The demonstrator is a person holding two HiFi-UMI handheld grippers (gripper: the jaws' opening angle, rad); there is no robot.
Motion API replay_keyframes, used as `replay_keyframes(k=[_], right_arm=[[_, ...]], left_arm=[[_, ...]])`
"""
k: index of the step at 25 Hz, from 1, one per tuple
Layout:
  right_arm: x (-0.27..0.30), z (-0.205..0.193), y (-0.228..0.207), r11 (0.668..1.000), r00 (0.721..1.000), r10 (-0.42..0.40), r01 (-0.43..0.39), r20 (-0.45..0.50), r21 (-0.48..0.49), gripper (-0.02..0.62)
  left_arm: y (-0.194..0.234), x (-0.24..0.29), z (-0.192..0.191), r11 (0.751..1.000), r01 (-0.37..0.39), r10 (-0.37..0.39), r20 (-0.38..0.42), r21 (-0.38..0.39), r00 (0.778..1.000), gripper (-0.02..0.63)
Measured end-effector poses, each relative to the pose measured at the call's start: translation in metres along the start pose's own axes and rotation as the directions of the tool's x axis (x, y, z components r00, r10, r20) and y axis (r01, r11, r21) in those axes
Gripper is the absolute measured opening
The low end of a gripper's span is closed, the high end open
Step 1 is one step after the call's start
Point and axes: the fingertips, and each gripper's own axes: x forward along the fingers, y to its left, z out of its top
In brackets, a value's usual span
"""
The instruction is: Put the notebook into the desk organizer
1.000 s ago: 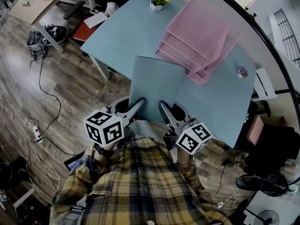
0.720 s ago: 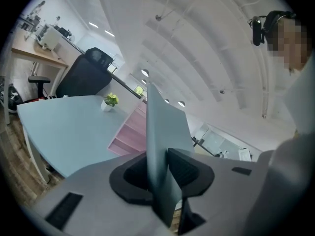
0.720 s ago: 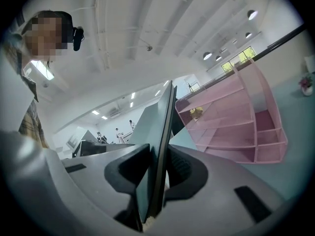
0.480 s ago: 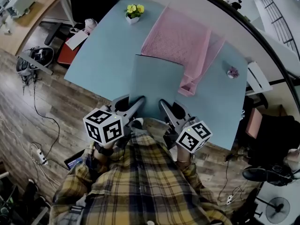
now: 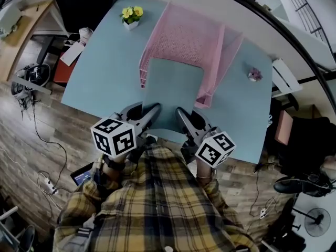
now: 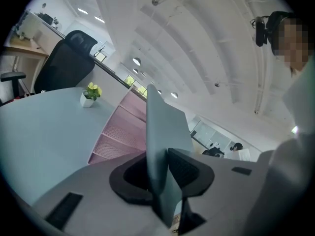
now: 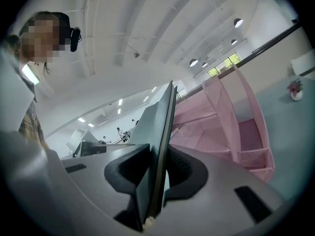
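A thin pale blue-grey notebook (image 5: 171, 83) is held flat above the table, its far edge reaching into the pink mesh desk organizer (image 5: 210, 41). My left gripper (image 5: 153, 113) is shut on the notebook's near left edge, and in the left gripper view the notebook (image 6: 160, 132) stands edge-on between the pads. My right gripper (image 5: 181, 115) is shut on the near right edge; the right gripper view shows the notebook (image 7: 160, 146) clamped the same way, with the organizer (image 7: 236, 127) just beyond it.
The light blue table (image 5: 100, 67) carries a small white pot of yellow flowers (image 5: 130, 16) at its far left and a small pink ornament (image 5: 254, 75) at the right. A black chair (image 6: 66, 58) stands behind the table. Cables and gear lie on the wooden floor (image 5: 31, 135) at the left.
Both grippers have carried the notebook forward over the table. Its far edge, earlier short of the organizer, now sits inside the organizer's front.
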Motion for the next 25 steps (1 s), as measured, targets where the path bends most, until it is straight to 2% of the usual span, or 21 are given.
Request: replay_keyframes(k=[14,25], right_arm=[[0.01,0.008,-0.004,0.994,0.994,-0.099,0.098,0.041,0.042,0.087],[0.016,0.006,-0.01,0.989,0.989,-0.144,0.142,0.034,0.05,0.103]], left_arm=[[0.009,0.013,0.015,0.997,0.08,-0.08,-0.083,0.003,0.993,0.103],[0.017,0.021,0.017,0.986,0.14,-0.15,-0.104,-0.095,0.983,0.095]])
